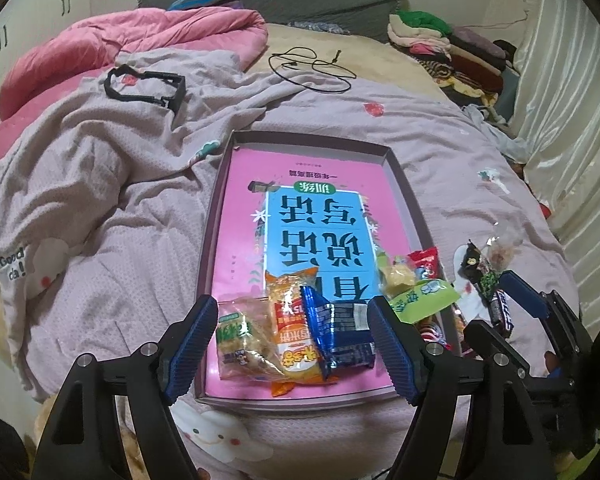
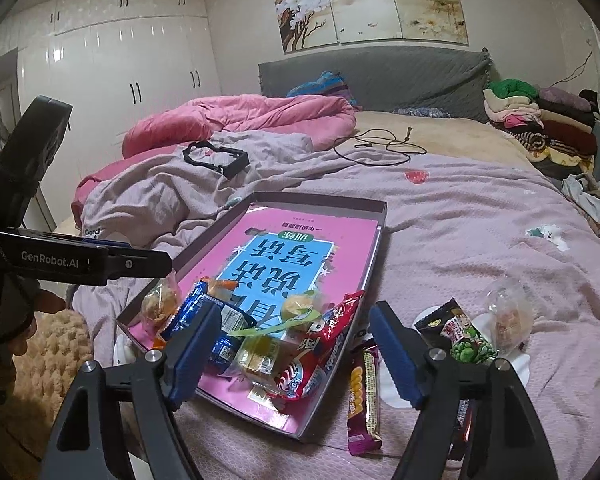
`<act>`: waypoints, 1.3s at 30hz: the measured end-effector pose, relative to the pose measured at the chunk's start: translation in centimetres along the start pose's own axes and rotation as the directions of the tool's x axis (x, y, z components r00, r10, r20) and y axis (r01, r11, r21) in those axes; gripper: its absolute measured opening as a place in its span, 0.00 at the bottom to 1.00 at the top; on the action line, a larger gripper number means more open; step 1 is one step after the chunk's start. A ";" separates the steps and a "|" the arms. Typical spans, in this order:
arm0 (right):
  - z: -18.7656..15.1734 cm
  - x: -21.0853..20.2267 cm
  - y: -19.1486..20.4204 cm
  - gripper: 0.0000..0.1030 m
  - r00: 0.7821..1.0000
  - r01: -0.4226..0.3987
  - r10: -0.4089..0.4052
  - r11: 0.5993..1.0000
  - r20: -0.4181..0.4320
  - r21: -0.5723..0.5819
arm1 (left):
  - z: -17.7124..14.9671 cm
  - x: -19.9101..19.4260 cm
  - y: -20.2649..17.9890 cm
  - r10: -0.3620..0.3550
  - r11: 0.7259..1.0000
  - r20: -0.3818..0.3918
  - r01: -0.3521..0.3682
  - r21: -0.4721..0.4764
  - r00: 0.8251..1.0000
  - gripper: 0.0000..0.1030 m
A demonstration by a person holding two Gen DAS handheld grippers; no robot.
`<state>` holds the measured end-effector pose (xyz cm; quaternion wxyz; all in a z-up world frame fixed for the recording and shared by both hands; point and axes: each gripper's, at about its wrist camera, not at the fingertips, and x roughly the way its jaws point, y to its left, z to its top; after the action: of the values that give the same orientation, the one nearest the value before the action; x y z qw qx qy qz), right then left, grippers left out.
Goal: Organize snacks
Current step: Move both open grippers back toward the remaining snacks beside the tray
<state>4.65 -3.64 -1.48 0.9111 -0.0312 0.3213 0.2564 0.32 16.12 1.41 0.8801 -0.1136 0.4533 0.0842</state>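
Note:
A shallow box tray [image 1: 312,136] lies on the bed with a pink and blue book in its bottom. At its near end lie a blue packet [image 1: 336,328], an orange packet [image 1: 296,336] and a clear packet with a green label [image 1: 240,336]. My left gripper [image 1: 294,344] hangs open just above these three, touching none. A green packet [image 1: 424,300] and a red packet [image 2: 308,364] lie in the tray's [image 2: 320,200] near right corner. My right gripper [image 2: 296,352] stands open over that corner. A purple bar [image 2: 364,384] lies on the blanket beside the tray.
A black and green packet [image 2: 460,332] and a clear bag [image 2: 508,320] lie on the blanket to the right. A black frame [image 1: 144,88] and a cable [image 1: 312,68] lie farther up the bed. Folded clothes [image 2: 540,120] are piled at the back right. The left gripper [image 2: 156,264] crosses the right wrist view's left side.

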 end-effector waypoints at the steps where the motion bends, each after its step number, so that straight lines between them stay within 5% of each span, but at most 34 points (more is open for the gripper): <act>1: 0.0 -0.1 0.0 0.74 1.000 0.000 0.000 1.000 0.003 0.001 | 0.0 -0.1 -0.1 -0.002 1.000 0.000 0.002 0.002 1.000 0.76; 39: 0.7 -5.9 -6.6 0.79 0.980 0.134 -0.149 0.984 0.129 0.117 | -0.4 -3.0 -7.7 -0.081 0.987 0.022 0.077 0.142 0.996 0.76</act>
<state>4.35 -11.84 1.95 0.9473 0.0127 0.2684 0.1746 0.22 8.47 4.64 0.8948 -0.0680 0.4409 0.0184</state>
